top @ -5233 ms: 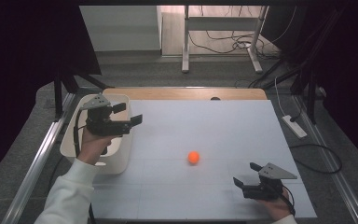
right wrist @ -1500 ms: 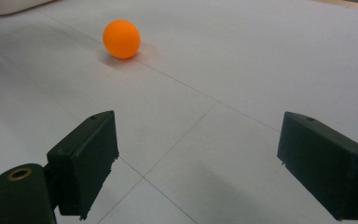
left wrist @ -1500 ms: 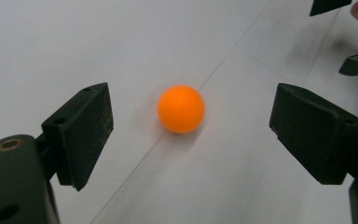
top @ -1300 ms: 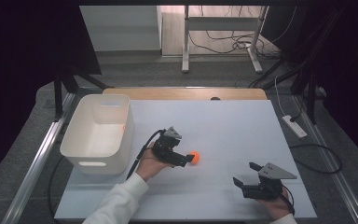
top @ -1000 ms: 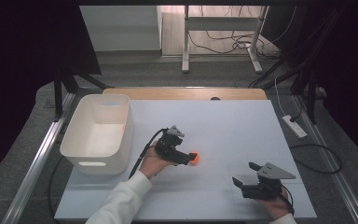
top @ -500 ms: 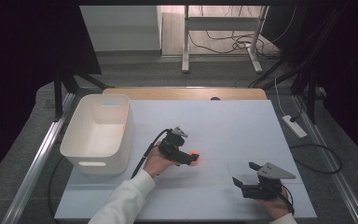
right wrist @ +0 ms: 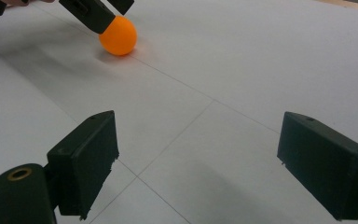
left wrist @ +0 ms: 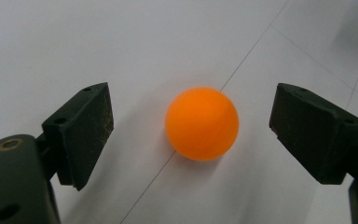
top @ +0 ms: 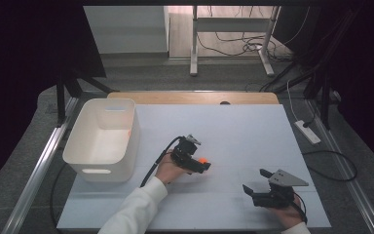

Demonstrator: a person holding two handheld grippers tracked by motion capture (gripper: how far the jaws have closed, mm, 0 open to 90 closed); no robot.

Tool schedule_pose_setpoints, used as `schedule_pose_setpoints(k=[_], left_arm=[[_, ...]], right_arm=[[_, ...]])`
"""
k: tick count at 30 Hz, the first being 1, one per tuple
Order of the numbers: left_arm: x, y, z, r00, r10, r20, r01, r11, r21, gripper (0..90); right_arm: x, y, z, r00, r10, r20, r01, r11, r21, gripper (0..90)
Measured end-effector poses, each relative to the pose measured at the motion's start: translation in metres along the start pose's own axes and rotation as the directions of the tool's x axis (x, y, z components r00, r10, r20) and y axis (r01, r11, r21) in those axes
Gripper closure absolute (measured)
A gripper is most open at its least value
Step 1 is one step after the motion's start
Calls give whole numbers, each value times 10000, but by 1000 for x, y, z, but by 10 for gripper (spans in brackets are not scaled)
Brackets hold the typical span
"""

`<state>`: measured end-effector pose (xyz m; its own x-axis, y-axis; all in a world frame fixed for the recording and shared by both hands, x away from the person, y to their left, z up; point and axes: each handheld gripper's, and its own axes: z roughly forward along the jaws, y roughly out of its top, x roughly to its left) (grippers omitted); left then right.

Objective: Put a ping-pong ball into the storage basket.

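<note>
An orange ball point(top: 202, 160) point(left wrist: 202, 123) point(right wrist: 118, 29) rests on the white table point(top: 243, 126) near its middle. My left gripper point(top: 200, 164) point(left wrist: 196, 114) is low over the table and open, one jaw on each side of the ball with a gap on both sides. Its jaws have just been closing a little, and the pads are not touching the ball. Near the front right edge my right gripper point(top: 257, 181) point(right wrist: 198, 149) is open with bare table between its jaws. In the right gripper view, the left gripper point(right wrist: 100, 11) shows at the top left against the ball.
A white plastic bin point(top: 97, 168) stands at the table's left side, open side up. A wooden strip point(top: 195, 97) runs along the far edge. A power strip point(top: 308, 131) and cables lie on the floor to the right.
The left hand came from over the bin to the ball, then slid a little right and down, so its jaws now stand on both sides of the ball. The right gripper stayed put.
</note>
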<state>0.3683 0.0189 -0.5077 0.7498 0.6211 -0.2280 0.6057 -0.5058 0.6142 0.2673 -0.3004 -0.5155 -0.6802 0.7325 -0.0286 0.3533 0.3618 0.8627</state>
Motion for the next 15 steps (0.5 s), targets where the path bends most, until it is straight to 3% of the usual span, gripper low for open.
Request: schedule_pose_setpoints(k=[15], left_arm=[[-1, -1, 9, 9997, 152, 170, -156, 9996, 226, 239]], right_arm=[[0, 0, 0, 10000, 0, -1, 0, 10000, 19, 120]])
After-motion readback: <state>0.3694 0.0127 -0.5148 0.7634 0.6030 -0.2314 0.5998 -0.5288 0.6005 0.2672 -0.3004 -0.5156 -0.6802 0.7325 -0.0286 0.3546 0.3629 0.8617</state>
